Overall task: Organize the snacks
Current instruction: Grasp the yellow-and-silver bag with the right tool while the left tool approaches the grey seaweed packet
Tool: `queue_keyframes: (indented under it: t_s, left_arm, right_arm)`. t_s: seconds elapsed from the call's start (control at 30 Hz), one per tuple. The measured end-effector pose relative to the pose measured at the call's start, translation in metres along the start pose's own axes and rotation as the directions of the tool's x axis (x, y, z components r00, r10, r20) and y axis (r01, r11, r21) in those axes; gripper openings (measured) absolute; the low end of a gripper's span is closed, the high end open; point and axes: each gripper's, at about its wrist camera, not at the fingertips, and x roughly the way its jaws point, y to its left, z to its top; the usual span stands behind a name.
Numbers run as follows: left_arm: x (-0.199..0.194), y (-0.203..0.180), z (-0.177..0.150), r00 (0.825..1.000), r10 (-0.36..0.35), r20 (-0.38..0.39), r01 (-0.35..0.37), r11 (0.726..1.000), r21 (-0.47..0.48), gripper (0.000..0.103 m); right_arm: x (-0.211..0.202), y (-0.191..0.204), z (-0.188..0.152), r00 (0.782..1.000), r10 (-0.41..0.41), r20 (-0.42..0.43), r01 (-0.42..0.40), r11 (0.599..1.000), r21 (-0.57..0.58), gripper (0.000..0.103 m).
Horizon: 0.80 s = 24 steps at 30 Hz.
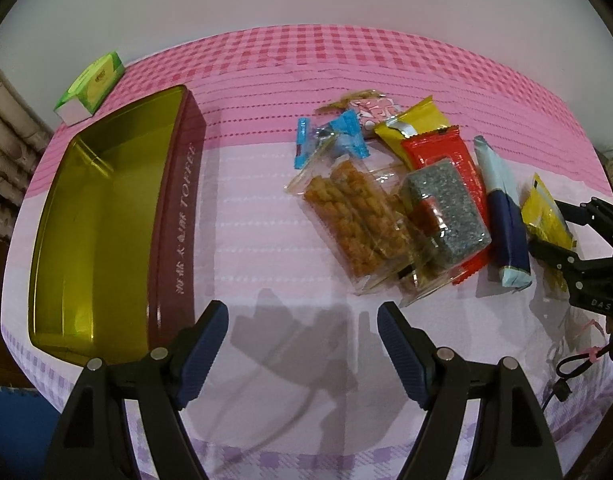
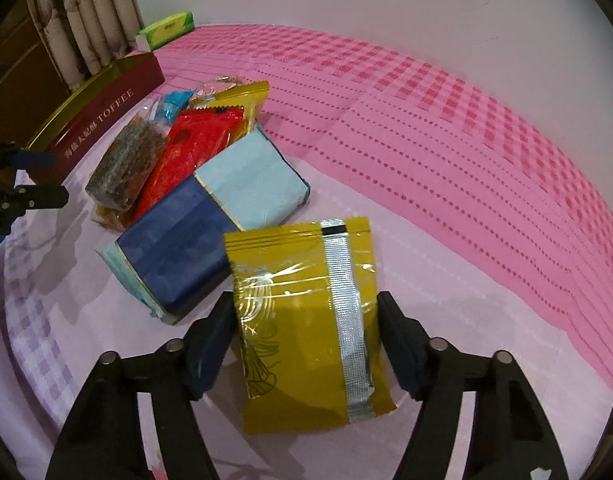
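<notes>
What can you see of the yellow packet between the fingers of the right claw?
The yellow packet is a glossy foil wrapper, flat and rectangular, with a silver crimped seam running down its length and a thin dark line drawing near one corner. It lies on the pink checked tablecloth, beside the blue packet. The right claw has its pads against both long edges. It looks sealed.
</notes>
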Motion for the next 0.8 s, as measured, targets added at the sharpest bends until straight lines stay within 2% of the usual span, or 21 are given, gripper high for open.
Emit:
queue_keyframes:
  t_s: [0.1,0.23,0.37,0.67,0.73,0.8]
  left_arm:
    - [0.0,-0.005,0.002,1.0,-0.005,0.002,0.005,1.0,0.007,0.079]
    - [-0.002,-0.016,0.006,1.0,-0.026,0.003,0.025,1.0,0.018,0.079]
    - [-0.005,-0.026,0.013,0.997,-0.079,-0.013,0.079,0.997,0.016,0.079]
    - [-0.016,-0.037,0.043,0.978,-0.202,-0.049,0.199,0.978,-0.056,0.079]
    - [-0.017,-0.039,0.049,0.973,-0.223,-0.059,0.219,0.973,-0.073,0.077]
    - [-0.016,-0.04,0.057,0.967,-0.246,-0.073,0.238,0.966,-0.097,0.064]
  right_arm:
    - [-0.003,-0.002,-0.003,1.0,-0.001,0.024,0.0,0.999,0.038,0.056]
    - [-0.006,-0.001,-0.008,0.999,-0.019,0.05,0.015,0.996,0.085,0.056]
    - [-0.012,-0.001,-0.019,0.996,-0.038,0.077,0.026,0.988,0.154,0.056]
    - [-0.02,-0.005,-0.033,0.993,-0.062,0.098,0.039,0.974,0.222,0.056]
    - [-0.022,-0.005,-0.035,0.993,-0.066,0.102,0.041,0.972,0.232,0.056]
    - [-0.023,-0.005,-0.036,0.993,-0.067,0.102,0.04,0.97,0.239,0.056]
